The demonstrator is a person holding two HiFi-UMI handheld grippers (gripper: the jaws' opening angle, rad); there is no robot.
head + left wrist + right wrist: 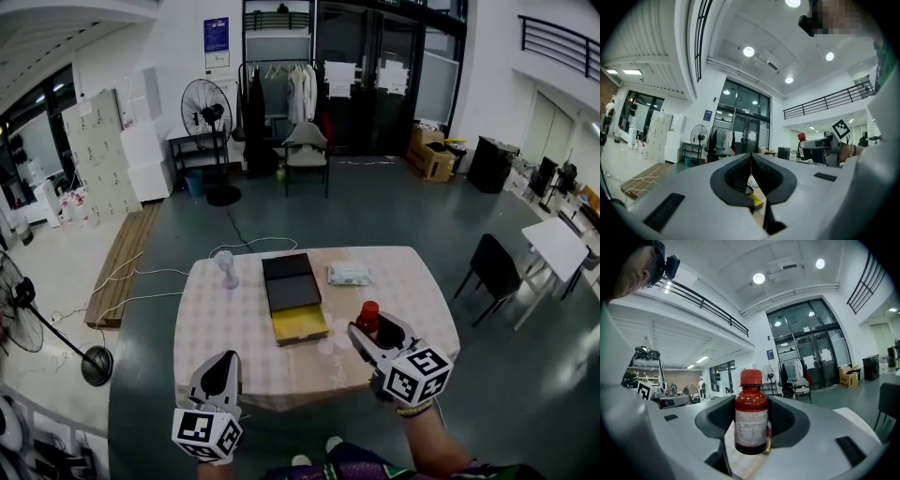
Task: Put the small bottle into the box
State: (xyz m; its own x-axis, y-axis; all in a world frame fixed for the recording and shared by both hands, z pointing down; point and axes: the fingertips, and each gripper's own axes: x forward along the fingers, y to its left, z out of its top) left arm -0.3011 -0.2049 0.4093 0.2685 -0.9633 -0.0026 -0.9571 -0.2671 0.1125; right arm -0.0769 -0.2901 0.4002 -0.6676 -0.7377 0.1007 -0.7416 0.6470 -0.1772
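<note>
A small dark red bottle [751, 416] with a red cap and a white label stands upright between the jaws of my right gripper [751, 420], which is shut on it. In the head view the bottle [367, 319] is held at the table's right front, right of the box. The open box [295, 298] lies in the table's middle, its black lid hinged back and its yellow-lined tray nearest me. My left gripper [219, 374] hovers at the table's front left edge, jaws pressed together with nothing between them. A sliver of the yellow box [754, 200] shows below its jaws.
The table [225, 342] carries a checked cloth. A clear stemmed glass [226, 267] stands at its back left and a white packet [349, 274] at the back right. A black chair [492, 268] and a white desk stand to the right; cables and fans lie on the floor left.
</note>
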